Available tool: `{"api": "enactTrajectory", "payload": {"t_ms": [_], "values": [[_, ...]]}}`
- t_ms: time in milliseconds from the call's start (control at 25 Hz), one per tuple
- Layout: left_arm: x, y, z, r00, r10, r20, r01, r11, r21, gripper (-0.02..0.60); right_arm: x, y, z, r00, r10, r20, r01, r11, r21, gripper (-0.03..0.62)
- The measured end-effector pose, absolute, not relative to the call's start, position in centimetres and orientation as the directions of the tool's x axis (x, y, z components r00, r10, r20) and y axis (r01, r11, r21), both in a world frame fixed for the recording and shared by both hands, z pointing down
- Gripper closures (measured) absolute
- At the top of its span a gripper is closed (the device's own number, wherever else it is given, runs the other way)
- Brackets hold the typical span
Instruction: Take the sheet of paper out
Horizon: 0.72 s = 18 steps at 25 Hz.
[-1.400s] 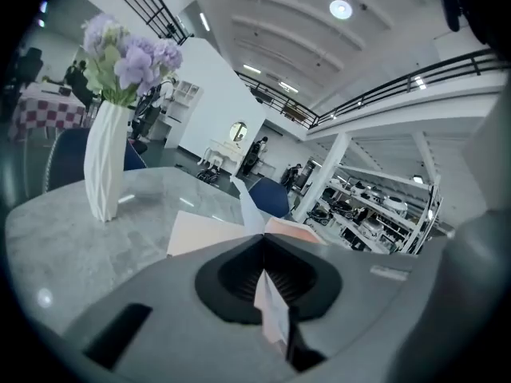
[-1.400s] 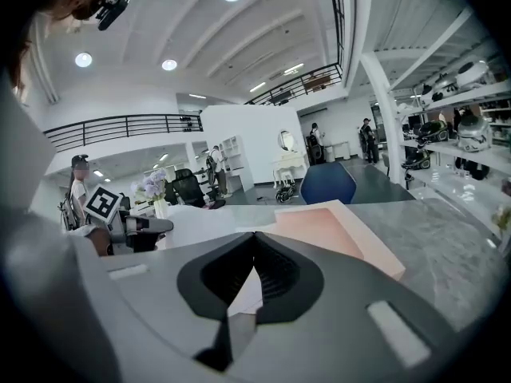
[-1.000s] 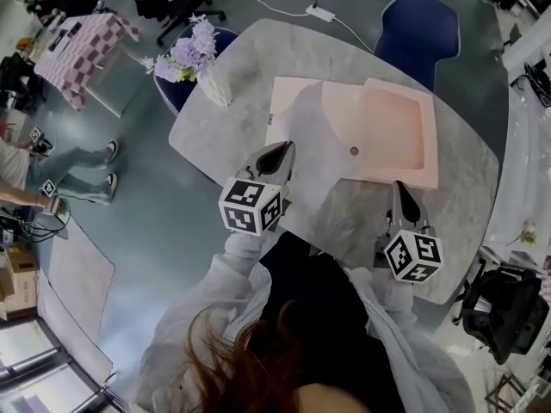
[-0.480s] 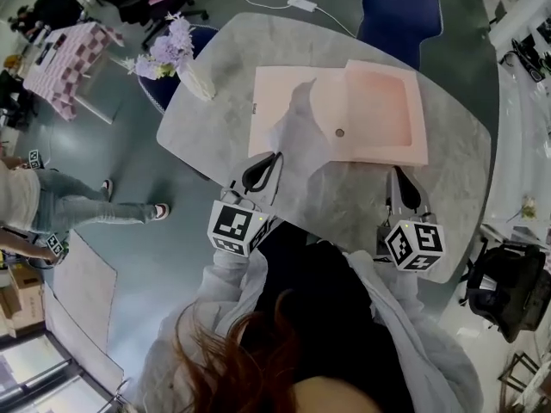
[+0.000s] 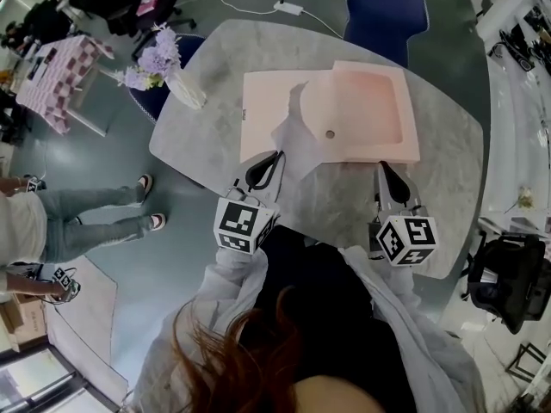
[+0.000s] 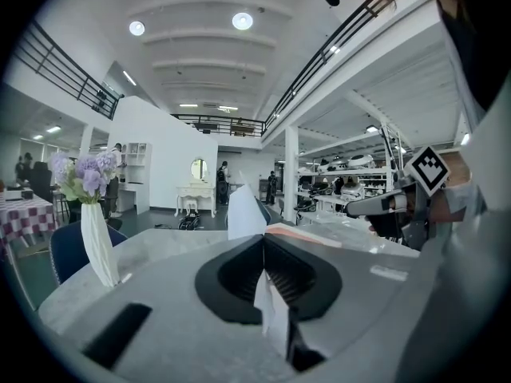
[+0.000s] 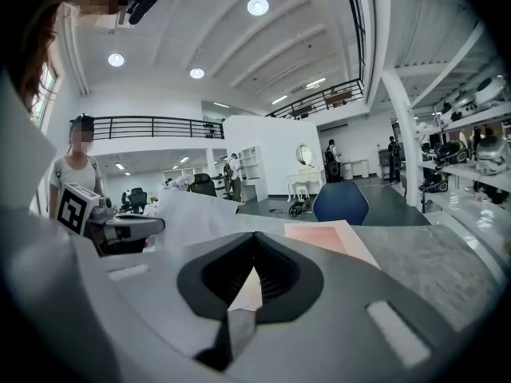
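Now L hand-held gripper (image 5: 274,157) pinches thin sheet (image 5: 294,127), R hand-held gripper (image 5: 385,170) clamps flat pink folder (image 5: 366,119).

Folder (image 5: 370,110) on table (image 5: 344,205), vase (image 5: 188,91) at table's left edge, chair (image 5: 386,11) behind

Grey jacket sleeves (image 5: 225,284), black top (image 5: 320,304), grey left tool (image 5: 275,157), right tool (image 5: 384,169), marker-printed cubes (image 5: 244,224)

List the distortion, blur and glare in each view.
Head view: wide lens bows the table; hair at bottom is soft. Left gripper view: black corners, glaring ceiling lamps, paper at the jaws blurred. Right gripper view: black corners, folder at the jaws blurred.
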<state>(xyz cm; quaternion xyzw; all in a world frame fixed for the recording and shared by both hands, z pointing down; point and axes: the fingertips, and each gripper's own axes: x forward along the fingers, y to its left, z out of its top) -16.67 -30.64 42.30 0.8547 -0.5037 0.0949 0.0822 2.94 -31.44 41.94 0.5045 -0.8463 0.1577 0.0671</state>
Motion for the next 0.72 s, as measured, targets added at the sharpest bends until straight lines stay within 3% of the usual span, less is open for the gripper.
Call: {"api": "enactTrajectory", "payload": {"t_ms": [720], "values": [[-17.0, -30.1, 43.4, 0.452, -0.85, 0.271, -0.89, -0.45, 0.076, 0.572, 2.8, -31.0, 42.2, -0.482, -0.828, 0.286, -0.875, 0.442, -0.195, 0.585]]}}
